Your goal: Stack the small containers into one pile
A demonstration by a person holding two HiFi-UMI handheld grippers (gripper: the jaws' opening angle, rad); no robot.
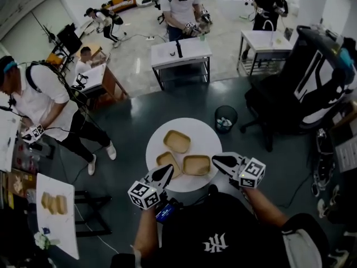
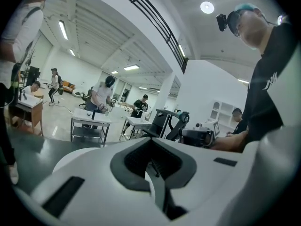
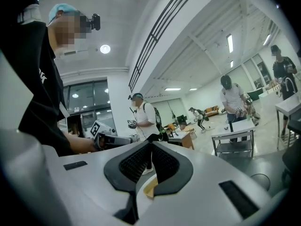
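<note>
Three small tan containers lie apart on the round white table [image 1: 203, 135]: one at the back [image 1: 177, 141], one at the front left [image 1: 168, 162], one at the front right [image 1: 196, 164]. My left gripper [image 1: 168, 170] hovers at the table's near left edge, jaws shut and empty, its tip over the front left container. My right gripper [image 1: 215, 160] is at the near right edge, shut and empty, just right of the front right container. In the right gripper view a sliver of tan container [image 3: 149, 189] shows below the closed jaws. The left gripper view shows only the table's white edge [image 2: 149, 178].
A black waste bin [image 1: 225, 118] stands on the floor behind the table and a black office chair [image 1: 304, 88] to the right. Another white table with tan containers [image 1: 54, 204] sits at the far left. Several people work at desks around the room.
</note>
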